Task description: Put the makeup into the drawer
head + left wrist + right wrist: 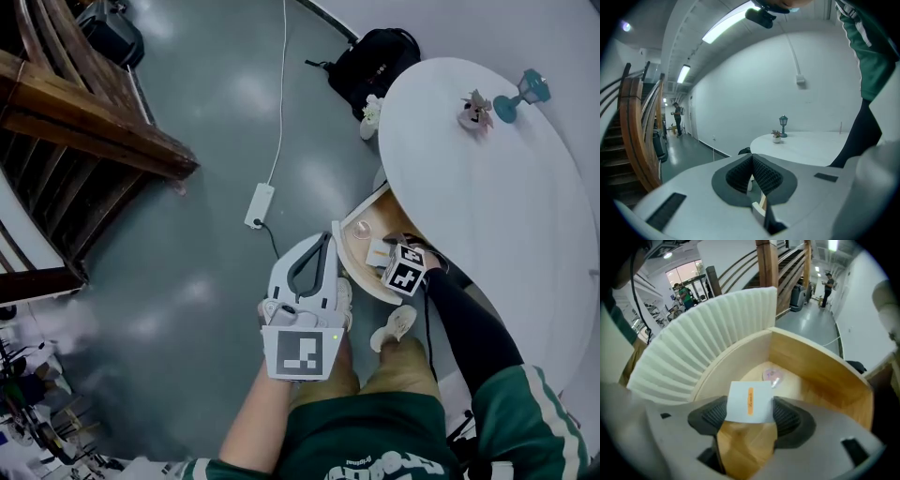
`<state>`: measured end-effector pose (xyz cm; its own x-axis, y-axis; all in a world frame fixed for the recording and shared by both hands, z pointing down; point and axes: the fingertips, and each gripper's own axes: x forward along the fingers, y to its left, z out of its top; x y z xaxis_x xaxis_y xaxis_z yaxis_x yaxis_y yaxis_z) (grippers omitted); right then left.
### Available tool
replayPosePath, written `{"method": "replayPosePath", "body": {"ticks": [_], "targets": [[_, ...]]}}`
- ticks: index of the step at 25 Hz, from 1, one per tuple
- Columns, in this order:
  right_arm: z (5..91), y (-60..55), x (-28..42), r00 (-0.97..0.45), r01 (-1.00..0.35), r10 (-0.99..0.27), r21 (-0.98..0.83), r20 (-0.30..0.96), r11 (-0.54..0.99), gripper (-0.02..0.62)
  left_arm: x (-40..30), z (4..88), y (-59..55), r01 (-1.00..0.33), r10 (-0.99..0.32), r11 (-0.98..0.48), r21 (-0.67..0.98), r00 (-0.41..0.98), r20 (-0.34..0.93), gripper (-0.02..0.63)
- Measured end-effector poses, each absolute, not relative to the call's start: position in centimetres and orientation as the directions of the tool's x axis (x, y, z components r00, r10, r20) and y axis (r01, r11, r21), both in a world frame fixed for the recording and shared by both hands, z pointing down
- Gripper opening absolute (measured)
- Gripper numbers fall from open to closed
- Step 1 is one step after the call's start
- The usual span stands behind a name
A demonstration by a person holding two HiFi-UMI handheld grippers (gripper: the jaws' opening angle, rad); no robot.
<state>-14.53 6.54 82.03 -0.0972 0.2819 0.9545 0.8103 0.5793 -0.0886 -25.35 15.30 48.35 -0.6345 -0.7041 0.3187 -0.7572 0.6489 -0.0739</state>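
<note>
White and flat, the makeup box (751, 401) with its orange label is clamped between the dark ribbed pads (787, 417) of the right gripper (750, 419), in the lower middle of the right gripper view. Just beyond it the open drawer (820, 376) fills the centre of that view. A small pinkish item (772, 375) lies on its pale wooden floor, above the box in the frame. In the head view the drawer juts from under the white round table (497, 187) at mid-frame, and the right gripper points steeply down into it. The left gripper (752, 174) hangs at the lower centre of the head view, over the person's legs. Its jaws are together with nothing between them.

The step in hand looks like the placing itself. The box is over the drawer, though I cannot tell whether it touches the wood. The next move calls for lowering the box until it rests on the floor, clear of the pinkish item and the walls. Then the jaws should spread and the gripper lift straight out.
</note>
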Motion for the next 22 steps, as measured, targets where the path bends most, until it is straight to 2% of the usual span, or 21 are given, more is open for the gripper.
{"method": "replayPosePath", "body": {"ticks": [8,13,18,22], "targets": [[85.9,7.0,-13.6,0.014,0.907,0.207,-0.100,0.978,0.409,0.316,-26.5,49.6,17.0,-0.725,-0.664,0.685,-0.076,-0.664,0.344,0.000],[86.5,7.2,-14.2,0.020,0.926,0.169,-0.082,0.985,0.367,0.321,-26.9,50.2,17.9,-0.715,-0.656,0.697,-0.060,-0.669,0.349,0.000],[86.4,7.4,-13.9,0.034,0.907,0.191,-0.110,0.981,0.406,0.364,-27.4,50.1,18.4,-0.701,-0.642,0.711,-0.063,-0.682,0.350,0.000],[84.5,7.2,-14.5,-0.025,0.861,0.223,-0.093,0.974,0.500,0.365,-27.6,50.1,18.7,-0.695,-0.636,0.717,-0.051,-0.683,0.360,0.000]]}}
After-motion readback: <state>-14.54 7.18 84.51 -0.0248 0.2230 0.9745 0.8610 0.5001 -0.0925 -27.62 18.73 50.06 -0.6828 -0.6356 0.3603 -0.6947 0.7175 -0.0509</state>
